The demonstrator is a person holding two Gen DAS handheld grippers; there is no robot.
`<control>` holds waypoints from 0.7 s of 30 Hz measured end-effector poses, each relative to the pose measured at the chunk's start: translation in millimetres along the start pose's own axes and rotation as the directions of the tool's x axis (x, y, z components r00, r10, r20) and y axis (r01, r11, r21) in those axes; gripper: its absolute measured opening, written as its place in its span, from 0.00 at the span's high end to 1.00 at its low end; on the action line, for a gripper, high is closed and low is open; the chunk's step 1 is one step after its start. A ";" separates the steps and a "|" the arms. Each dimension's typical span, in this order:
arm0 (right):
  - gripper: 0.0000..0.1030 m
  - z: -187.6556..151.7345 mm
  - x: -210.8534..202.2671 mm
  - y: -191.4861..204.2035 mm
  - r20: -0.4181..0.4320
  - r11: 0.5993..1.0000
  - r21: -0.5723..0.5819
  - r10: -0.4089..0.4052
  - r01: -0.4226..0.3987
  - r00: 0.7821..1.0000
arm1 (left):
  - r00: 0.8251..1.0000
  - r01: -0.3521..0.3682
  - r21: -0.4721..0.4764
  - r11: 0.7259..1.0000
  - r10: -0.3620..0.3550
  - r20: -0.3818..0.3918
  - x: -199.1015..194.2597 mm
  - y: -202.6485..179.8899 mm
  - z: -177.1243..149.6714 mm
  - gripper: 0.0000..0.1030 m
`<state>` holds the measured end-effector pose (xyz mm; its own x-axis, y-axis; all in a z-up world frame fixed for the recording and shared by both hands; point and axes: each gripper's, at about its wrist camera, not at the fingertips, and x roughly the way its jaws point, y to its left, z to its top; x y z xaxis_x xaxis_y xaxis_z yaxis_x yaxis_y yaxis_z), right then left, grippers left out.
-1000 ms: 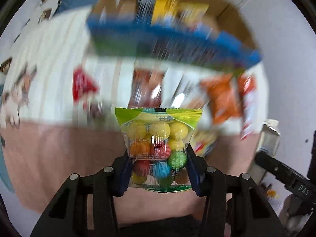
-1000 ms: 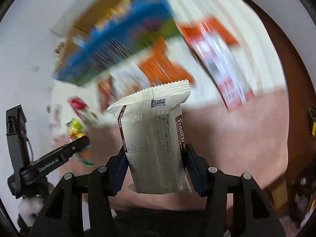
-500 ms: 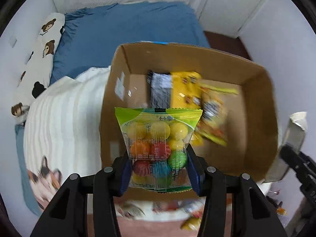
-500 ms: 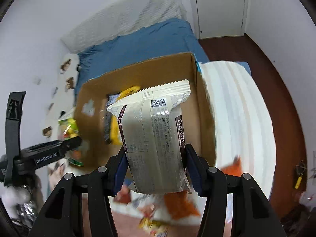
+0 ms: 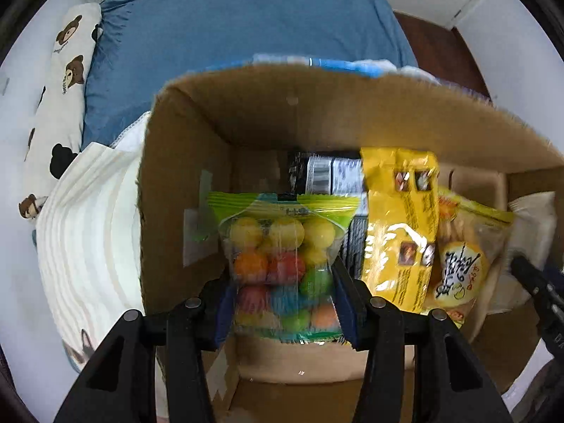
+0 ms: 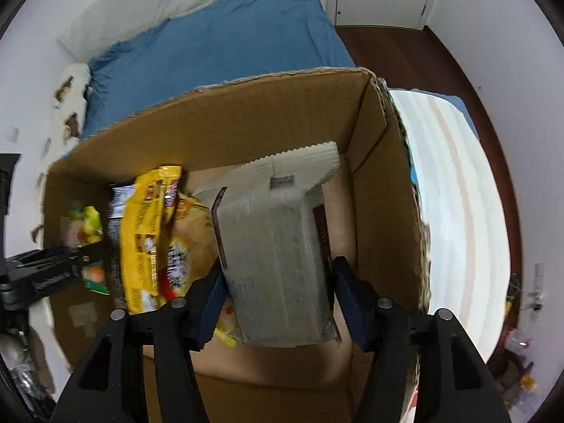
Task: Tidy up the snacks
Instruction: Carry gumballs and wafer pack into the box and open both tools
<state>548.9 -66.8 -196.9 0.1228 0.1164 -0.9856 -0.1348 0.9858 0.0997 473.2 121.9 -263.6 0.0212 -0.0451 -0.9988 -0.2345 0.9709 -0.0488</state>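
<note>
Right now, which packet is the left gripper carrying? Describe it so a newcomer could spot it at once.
Start at the open cardboard box sitting on the bed. At its left end, the left gripper holds a small bag of gumballs between its fingers. Unlike the yellow packet beside it, it is clear, green-topped and full of many-coloured balls.

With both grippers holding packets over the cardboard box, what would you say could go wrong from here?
1. The left gripper holds the gumball bag close to the cardboard box left wall; lowering further might clip it.
2. The white packet in the right gripper hangs right beside the upright yellow packet, so releasing it may topple that row.
3. Both grippers share one box and might collide.
</note>
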 end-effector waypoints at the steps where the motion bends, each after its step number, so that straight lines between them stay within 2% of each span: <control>1: 0.26 2.7 0.9 0.4 -0.006 1.000 0.003 0.017 -0.017 1.000 | 1.000 0.014 -0.008 1.000 -0.014 0.006 -1.6 0.9 1.1 0.42; 2: 0.16 3.0 0.2 1.9 -0.010 1.000 0.005 0.026 -0.026 1.000 | 1.000 0.028 -0.017 0.999 -0.028 0.010 -1.8 1.9 2.9 0.33; 3: 0.13 4.6 0.1 3.5 -0.009 0.999 -0.001 0.034 -0.034 0.999 | 0.999 0.043 -0.013 0.999 -0.043 0.012 -2.1 1.3 4.4 0.29; 5: 0.11 5.3 1.3 4.3 -0.008 1.000 -0.008 0.030 -0.030 1.000 | 0.998 0.054 -0.020 0.998 -0.053 0.021 -4.1 2.8 5.7 0.14; 6: 0.11 4.8 1.3 4.7 -0.009 1.000 -0.010 0.029 -0.029 1.000 | 0.997 0.065 -0.020 0.998 -0.064 0.030 -5.6 3.9 5.8 0.12; 10: 0.09 -0.5 -1.3 8.5 -0.005 0.999 -0.005 0.033 -0.033 0.999 | 0.995 0.097 -0.041 0.994 -0.096 0.034 -7.2 7.6 3.4 0.11; 15: 0.09 -12.1 -8.4 6.4 0.018 0.999 -0.003 0.038 -0.038 0.999 | 0.994 0.100 -0.057 0.993 -0.097 0.058 -17.7 0.9 -13.6 0.11; 17: 0.09 -21.0 -12.7 7.2 0.035 1.000 -0.014 0.028 -0.028 0.999 | 0.990 0.117 -0.065 0.991 -0.111 0.083 -23.8 0.8 -26.1 0.11; 21: 0.09 -38.3 -22.7 5.1 0.073 1.000 -0.010 0.028 -0.027 0.997 | 0.982 0.098 -0.057 0.994 -0.087 0.168 -41.9 -0.3 -50.6 0.11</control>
<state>507.8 -69.0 -179.3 0.1900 0.1526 -0.9699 -0.1476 0.9811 0.1254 423.2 111.6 -222.2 0.2041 -0.0892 -0.9749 -0.2861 0.9469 -0.1465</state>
